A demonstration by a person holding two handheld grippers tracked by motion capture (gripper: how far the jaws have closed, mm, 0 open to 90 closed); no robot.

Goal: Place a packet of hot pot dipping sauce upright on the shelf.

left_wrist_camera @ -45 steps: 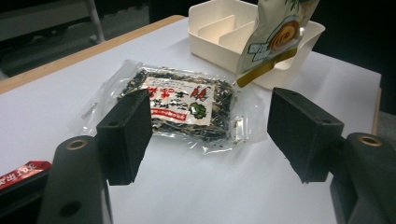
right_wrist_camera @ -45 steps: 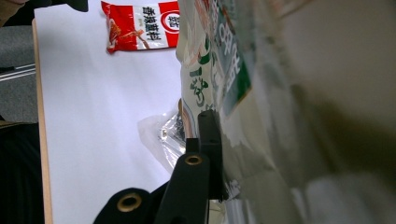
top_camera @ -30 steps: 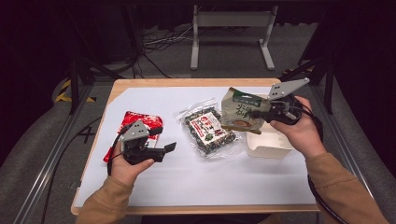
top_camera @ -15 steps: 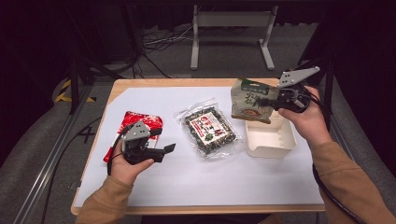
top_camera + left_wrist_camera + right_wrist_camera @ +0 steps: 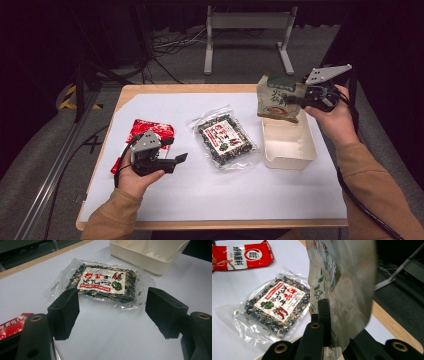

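My right gripper (image 5: 299, 97) is shut on a green and beige snack bag (image 5: 276, 96), which hangs upright in the air over the far end of a white tray (image 5: 290, 161). The right gripper view has the bag (image 5: 342, 285) pinched between my jaws (image 5: 329, 322). A clear packet of dark dried food with a red and white label (image 5: 225, 138) (image 5: 105, 283) (image 5: 277, 305) lies flat mid-table. My left gripper (image 5: 176, 152) (image 5: 112, 312) hovers low to the left of that packet, open with nothing between the jaws, which have just been closing a little.
A red snack packet (image 5: 150, 131) (image 5: 242, 255) lies under the left hand. The tray (image 5: 140, 261) is empty inside. A white sheet (image 5: 210, 190) covers the wooden table. A metal stand (image 5: 247, 30) and cables are on the floor beyond.
My right gripper has carried the snack bag to the right and slightly up, from the packet's side to above the tray's far end. The left hand has stayed put.
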